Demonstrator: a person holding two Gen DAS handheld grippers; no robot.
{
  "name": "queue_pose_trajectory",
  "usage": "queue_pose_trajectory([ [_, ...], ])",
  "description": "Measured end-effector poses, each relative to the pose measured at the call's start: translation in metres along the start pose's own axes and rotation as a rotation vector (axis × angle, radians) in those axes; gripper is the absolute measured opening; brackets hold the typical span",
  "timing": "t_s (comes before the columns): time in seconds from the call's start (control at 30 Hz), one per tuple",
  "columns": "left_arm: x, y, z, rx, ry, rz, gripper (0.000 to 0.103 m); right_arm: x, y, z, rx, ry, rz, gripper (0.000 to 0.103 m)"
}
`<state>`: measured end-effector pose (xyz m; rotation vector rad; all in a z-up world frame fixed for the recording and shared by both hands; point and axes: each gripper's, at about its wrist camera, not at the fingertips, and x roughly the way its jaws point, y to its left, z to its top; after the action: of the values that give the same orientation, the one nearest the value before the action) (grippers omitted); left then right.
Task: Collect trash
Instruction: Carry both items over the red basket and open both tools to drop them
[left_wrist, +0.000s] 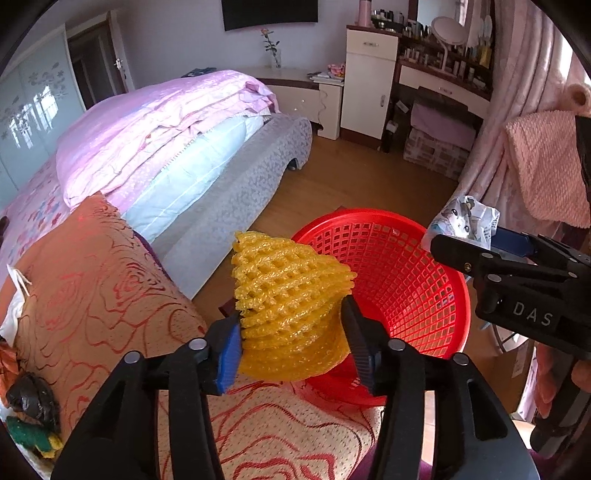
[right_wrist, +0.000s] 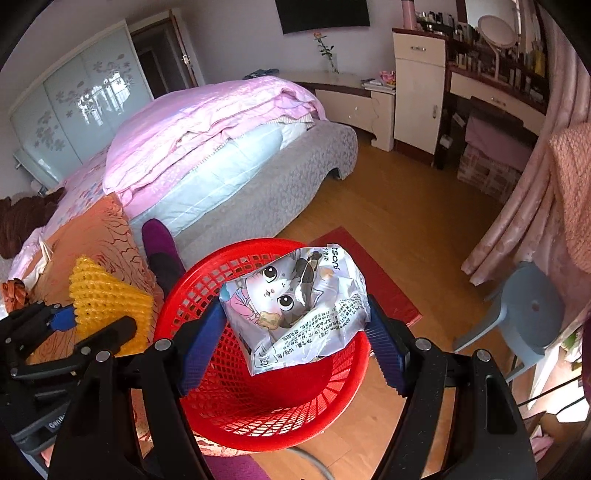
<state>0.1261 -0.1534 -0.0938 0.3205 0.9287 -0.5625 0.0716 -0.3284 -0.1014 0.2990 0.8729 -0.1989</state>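
Yellow foam fruit net sits between the fingers of the left gripper, over the near-left rim of the red mesh basket, part of it still above the patterned orange bedcover. Fingers about half open; blue pad touches the net's left edge, right finger lies against its other side. Whether they still pinch cannot be told. In the right wrist view the net lies left of the basket rim, not clearly over the opening.

Cat-print wrapper is spanned by the right gripper, fingers wide and pressed on both crumpled edges, so held. It hangs above the basket mouth, well inside the rim.

Step in hand, as judged: drop both pieces in. Wrapper is placed well; letting go should do. The net likely needs carrying further toward the basket centre first, since a light foam piece may catch on the rim or fall back on the bed.

Around: the two grippers are close, right gripper just beside the basket's far-right rim, so they could knock together. Red mat under the basket, grey stool to the right, pink curtain beyond; nothing blocks the opening
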Motion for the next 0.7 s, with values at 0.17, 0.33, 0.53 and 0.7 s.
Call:
queue_pose_trajectory([
  [0.17,0.005,-0.005,0.0,0.006,0.006,-0.005,0.067,0.001,-0.001,0.001,0.018,0.009,0.01,0.078],
  [0.33,0.006,-0.008,0.0,0.011,0.011,-0.005,0.074,-0.001,-0.005,0.003,0.039,0.012,0.026,0.079],
  [0.53,-0.002,-0.004,-0.004,-0.006,-0.003,-0.004,0.075,-0.011,-0.005,0.003,0.035,-0.02,0.018,0.079],
  [0.7,-0.015,0.009,-0.013,-0.037,-0.024,0.019,0.075,-0.022,0.0,0.001,0.015,-0.055,0.0,0.079],
])
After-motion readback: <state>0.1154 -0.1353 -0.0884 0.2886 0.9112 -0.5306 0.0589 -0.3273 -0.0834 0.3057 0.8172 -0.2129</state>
